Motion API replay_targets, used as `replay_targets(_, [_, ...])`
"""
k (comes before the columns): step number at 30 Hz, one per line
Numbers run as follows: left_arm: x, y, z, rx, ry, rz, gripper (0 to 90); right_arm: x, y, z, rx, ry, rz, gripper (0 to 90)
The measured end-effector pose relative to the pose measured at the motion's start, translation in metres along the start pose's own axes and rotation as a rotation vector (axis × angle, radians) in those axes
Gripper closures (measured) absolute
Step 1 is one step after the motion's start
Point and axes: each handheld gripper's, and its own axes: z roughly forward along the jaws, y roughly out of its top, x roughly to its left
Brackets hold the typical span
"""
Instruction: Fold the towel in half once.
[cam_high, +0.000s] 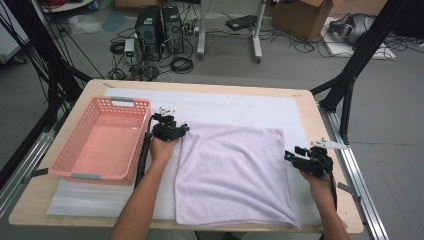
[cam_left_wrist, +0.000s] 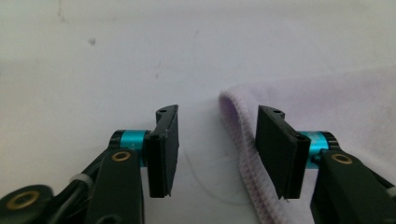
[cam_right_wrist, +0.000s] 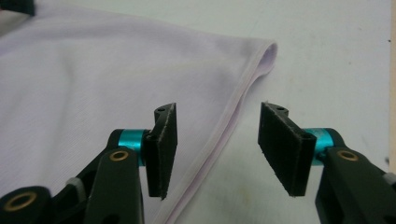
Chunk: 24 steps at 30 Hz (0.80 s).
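In the high view, a pale lilac square terry towel (cam_high: 232, 172) lies flat on a white foam mat (cam_high: 240, 107) covering the light wooden worktop (cam_high: 200, 86). A pink slotted plastic basket (cam_high: 102, 140) stands just left of the towel, beside the left hand-held gripper (cam_high: 167, 131), which sits at the towel's far left corner. The right hand-held gripper (cam_high: 306, 160) is just off the towel's right edge.

The left gripper view brings out the towel's stitched hem (cam_left_wrist: 243, 154), curling between the 2 black jaws of the left hand-held gripper (cam_left_wrist: 217, 149); these stand about half open, pads clear of the cloth, gripping nothing.

The right gripper view shows the towel's edge (cam_right_wrist: 224, 135) running between the jaws of the right hand-held gripper (cam_right_wrist: 217, 149), likewise half open and empty, with the corner just ahead.
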Motion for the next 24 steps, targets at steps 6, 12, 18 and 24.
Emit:
replay_targets(6, [-0.008,0.001,0.004,0.032,-0.046,0.075,41.4,-0.011,0.029,0.046,0.094,-0.008,-0.042,40.4])
replay_targets(12, [-0.006,0.001,0.002,0.037,-0.055,0.088,62.1,-0.018,0.038,0.079,0.158,-0.009,-0.029,42.6])
replay_targets(18, [-0.016,0.0,0.004,0.045,-0.086,0.137,85.9,-0.02,0.039,0.082,0.136,-0.032,-0.044,71.4])
replay_targets(24, [-0.015,0.004,0.003,0.013,-0.066,0.069,86.5,-0.017,0.042,0.081,0.129,0.016,-0.078,84.3])
